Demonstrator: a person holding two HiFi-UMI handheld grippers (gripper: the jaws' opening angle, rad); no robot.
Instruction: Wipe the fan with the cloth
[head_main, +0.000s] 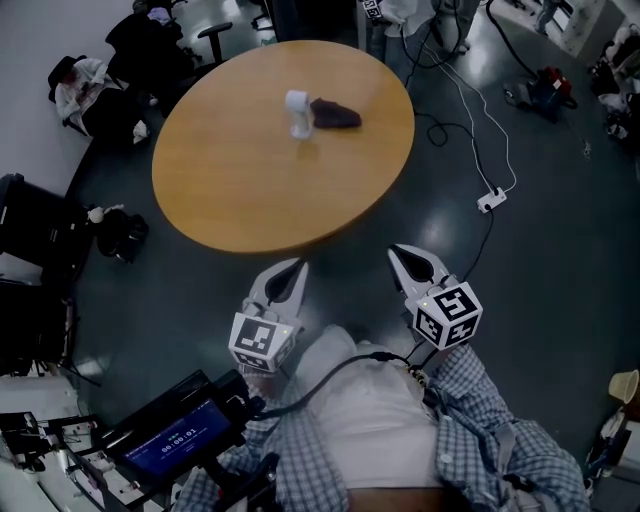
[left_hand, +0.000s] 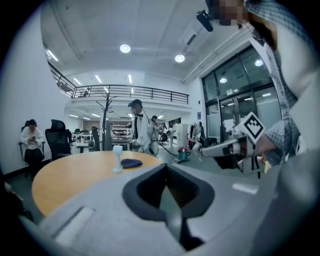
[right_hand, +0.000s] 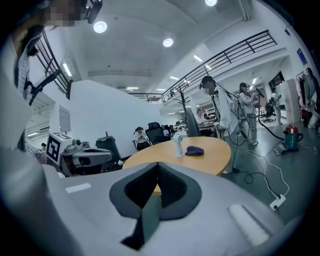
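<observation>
A small white fan (head_main: 297, 112) stands upright near the far side of the round wooden table (head_main: 250, 180). A dark purple cloth (head_main: 335, 114) lies bunched right beside it, on its right. Both also show in the left gripper view, the fan (left_hand: 117, 158) and the cloth (left_hand: 131, 163), and in the right gripper view, the fan (right_hand: 178, 145) and the cloth (right_hand: 195, 150). My left gripper (head_main: 297, 264) and right gripper (head_main: 395, 252) hover off the table's near edge, well short of the fan. Both are shut with nothing between them.
Cables and a power strip (head_main: 491, 199) run over the dark floor right of the table. Office chairs and bags (head_main: 120, 235) crowd the left side. People stand beyond the table (left_hand: 137, 131), and one sits (left_hand: 31, 142) at the left.
</observation>
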